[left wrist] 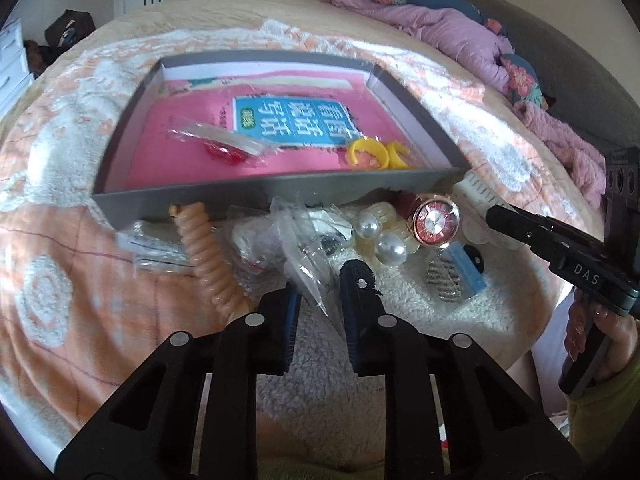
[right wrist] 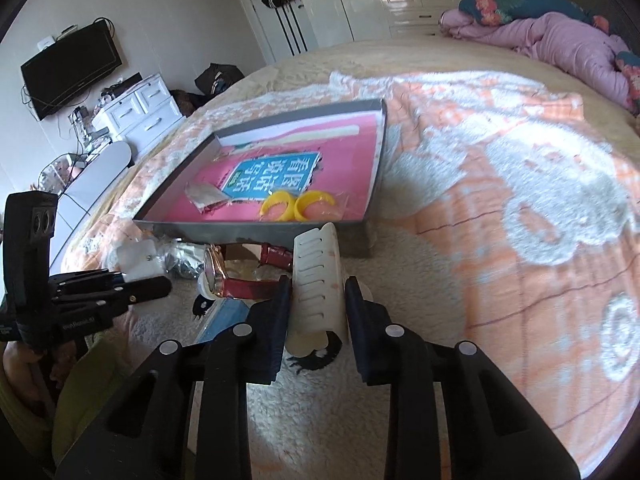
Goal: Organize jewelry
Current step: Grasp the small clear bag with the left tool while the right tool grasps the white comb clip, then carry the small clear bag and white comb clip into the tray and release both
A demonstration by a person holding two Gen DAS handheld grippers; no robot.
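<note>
White hair clip [right wrist: 318, 276] between right gripper [right wrist: 318, 294] jaws, narrowed, pads touching it

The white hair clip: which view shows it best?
The right wrist view: the white hair clip fills the centre, slotted top facing the camera, between the right gripper fingers. The left wrist view shows only its toothed end beside the watch, the rest behind the gripper.
</note>
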